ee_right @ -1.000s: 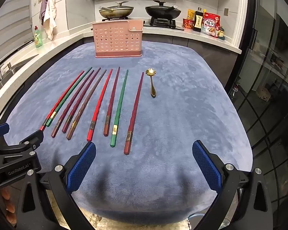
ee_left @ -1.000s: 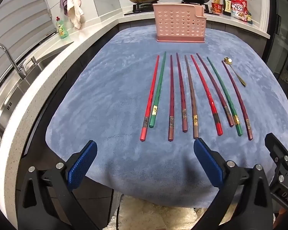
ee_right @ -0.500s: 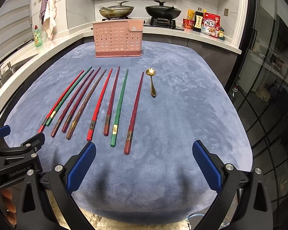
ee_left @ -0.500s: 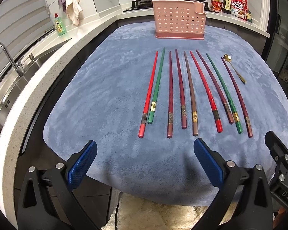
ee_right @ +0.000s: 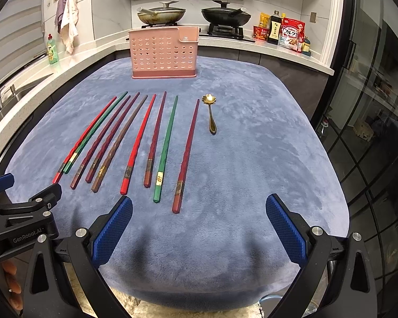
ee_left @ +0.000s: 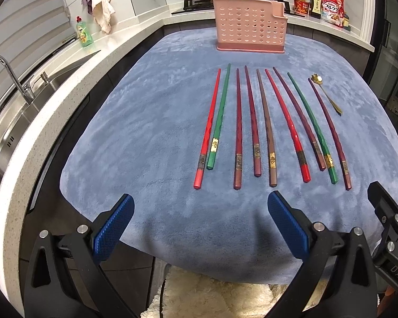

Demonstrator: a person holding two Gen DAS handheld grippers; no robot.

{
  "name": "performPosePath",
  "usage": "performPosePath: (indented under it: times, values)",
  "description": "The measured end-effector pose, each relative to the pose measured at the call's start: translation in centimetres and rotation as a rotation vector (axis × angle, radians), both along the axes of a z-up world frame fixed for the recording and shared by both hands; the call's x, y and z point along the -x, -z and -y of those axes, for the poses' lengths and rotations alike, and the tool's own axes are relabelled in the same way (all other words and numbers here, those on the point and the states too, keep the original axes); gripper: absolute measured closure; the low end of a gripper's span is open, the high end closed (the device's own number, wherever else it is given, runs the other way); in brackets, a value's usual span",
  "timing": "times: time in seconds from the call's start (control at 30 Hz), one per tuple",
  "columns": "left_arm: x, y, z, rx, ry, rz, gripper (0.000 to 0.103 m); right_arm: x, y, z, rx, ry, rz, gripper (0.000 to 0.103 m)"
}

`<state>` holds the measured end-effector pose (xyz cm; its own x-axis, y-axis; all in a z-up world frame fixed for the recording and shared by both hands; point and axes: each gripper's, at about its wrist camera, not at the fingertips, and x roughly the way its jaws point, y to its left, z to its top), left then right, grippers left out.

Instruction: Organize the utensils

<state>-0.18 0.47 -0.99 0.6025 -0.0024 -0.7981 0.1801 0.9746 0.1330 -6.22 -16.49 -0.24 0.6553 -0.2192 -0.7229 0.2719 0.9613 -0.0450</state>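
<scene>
Several chopsticks, red, green, maroon and brown [ee_left: 266,129] [ee_right: 135,137], lie side by side on a blue-grey cloth [ee_left: 151,122] [ee_right: 265,159]. A small gold spoon [ee_left: 327,95] [ee_right: 211,112] lies to their right. A pink perforated utensil holder [ee_left: 250,25] [ee_right: 164,53] stands upright at the cloth's far end. My left gripper [ee_left: 199,222] is open and empty, hovering over the near edge just short of the chopstick ends. My right gripper [ee_right: 199,225] is open and empty, near the rightmost maroon chopstick [ee_right: 187,156].
A steel sink with a faucet [ee_left: 10,79] and a green soap bottle [ee_left: 83,33] are along the counter at left. Two pans [ee_right: 161,16] sit on the stove behind the holder. Food packets [ee_right: 291,35] stand at the back right. A glass door [ee_right: 371,106] is at right.
The left gripper has tilted and moved slightly, so the chopsticks sit a little higher and nearer in its view. The right gripper has barely moved. Both stay open.
</scene>
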Motion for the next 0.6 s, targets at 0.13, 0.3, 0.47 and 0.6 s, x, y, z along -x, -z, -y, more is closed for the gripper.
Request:
performPosePath:
  times: [0.13,0.3,0.47,0.6]
  values:
    - [0.0,0.01,0.0,0.0,0.0,0.0,0.007,0.0,0.02,-0.08,0.001,0.001,0.001,0.007]
    - [0.01,0.04,-0.01,0.001,-0.001,-0.005,0.007,0.0,0.05,-0.05,0.001,0.0,-0.001,0.007]
    - [0.0,0.08,-0.02,-0.001,-0.002,-0.006,0.007,-0.01,0.06,-0.07,0.0,0.001,-0.001,0.007]
    - [-0.02,0.08,-0.03,0.001,0.0,-0.006,0.007,-0.01,0.08,-0.08,0.002,0.001,-0.001,0.007]
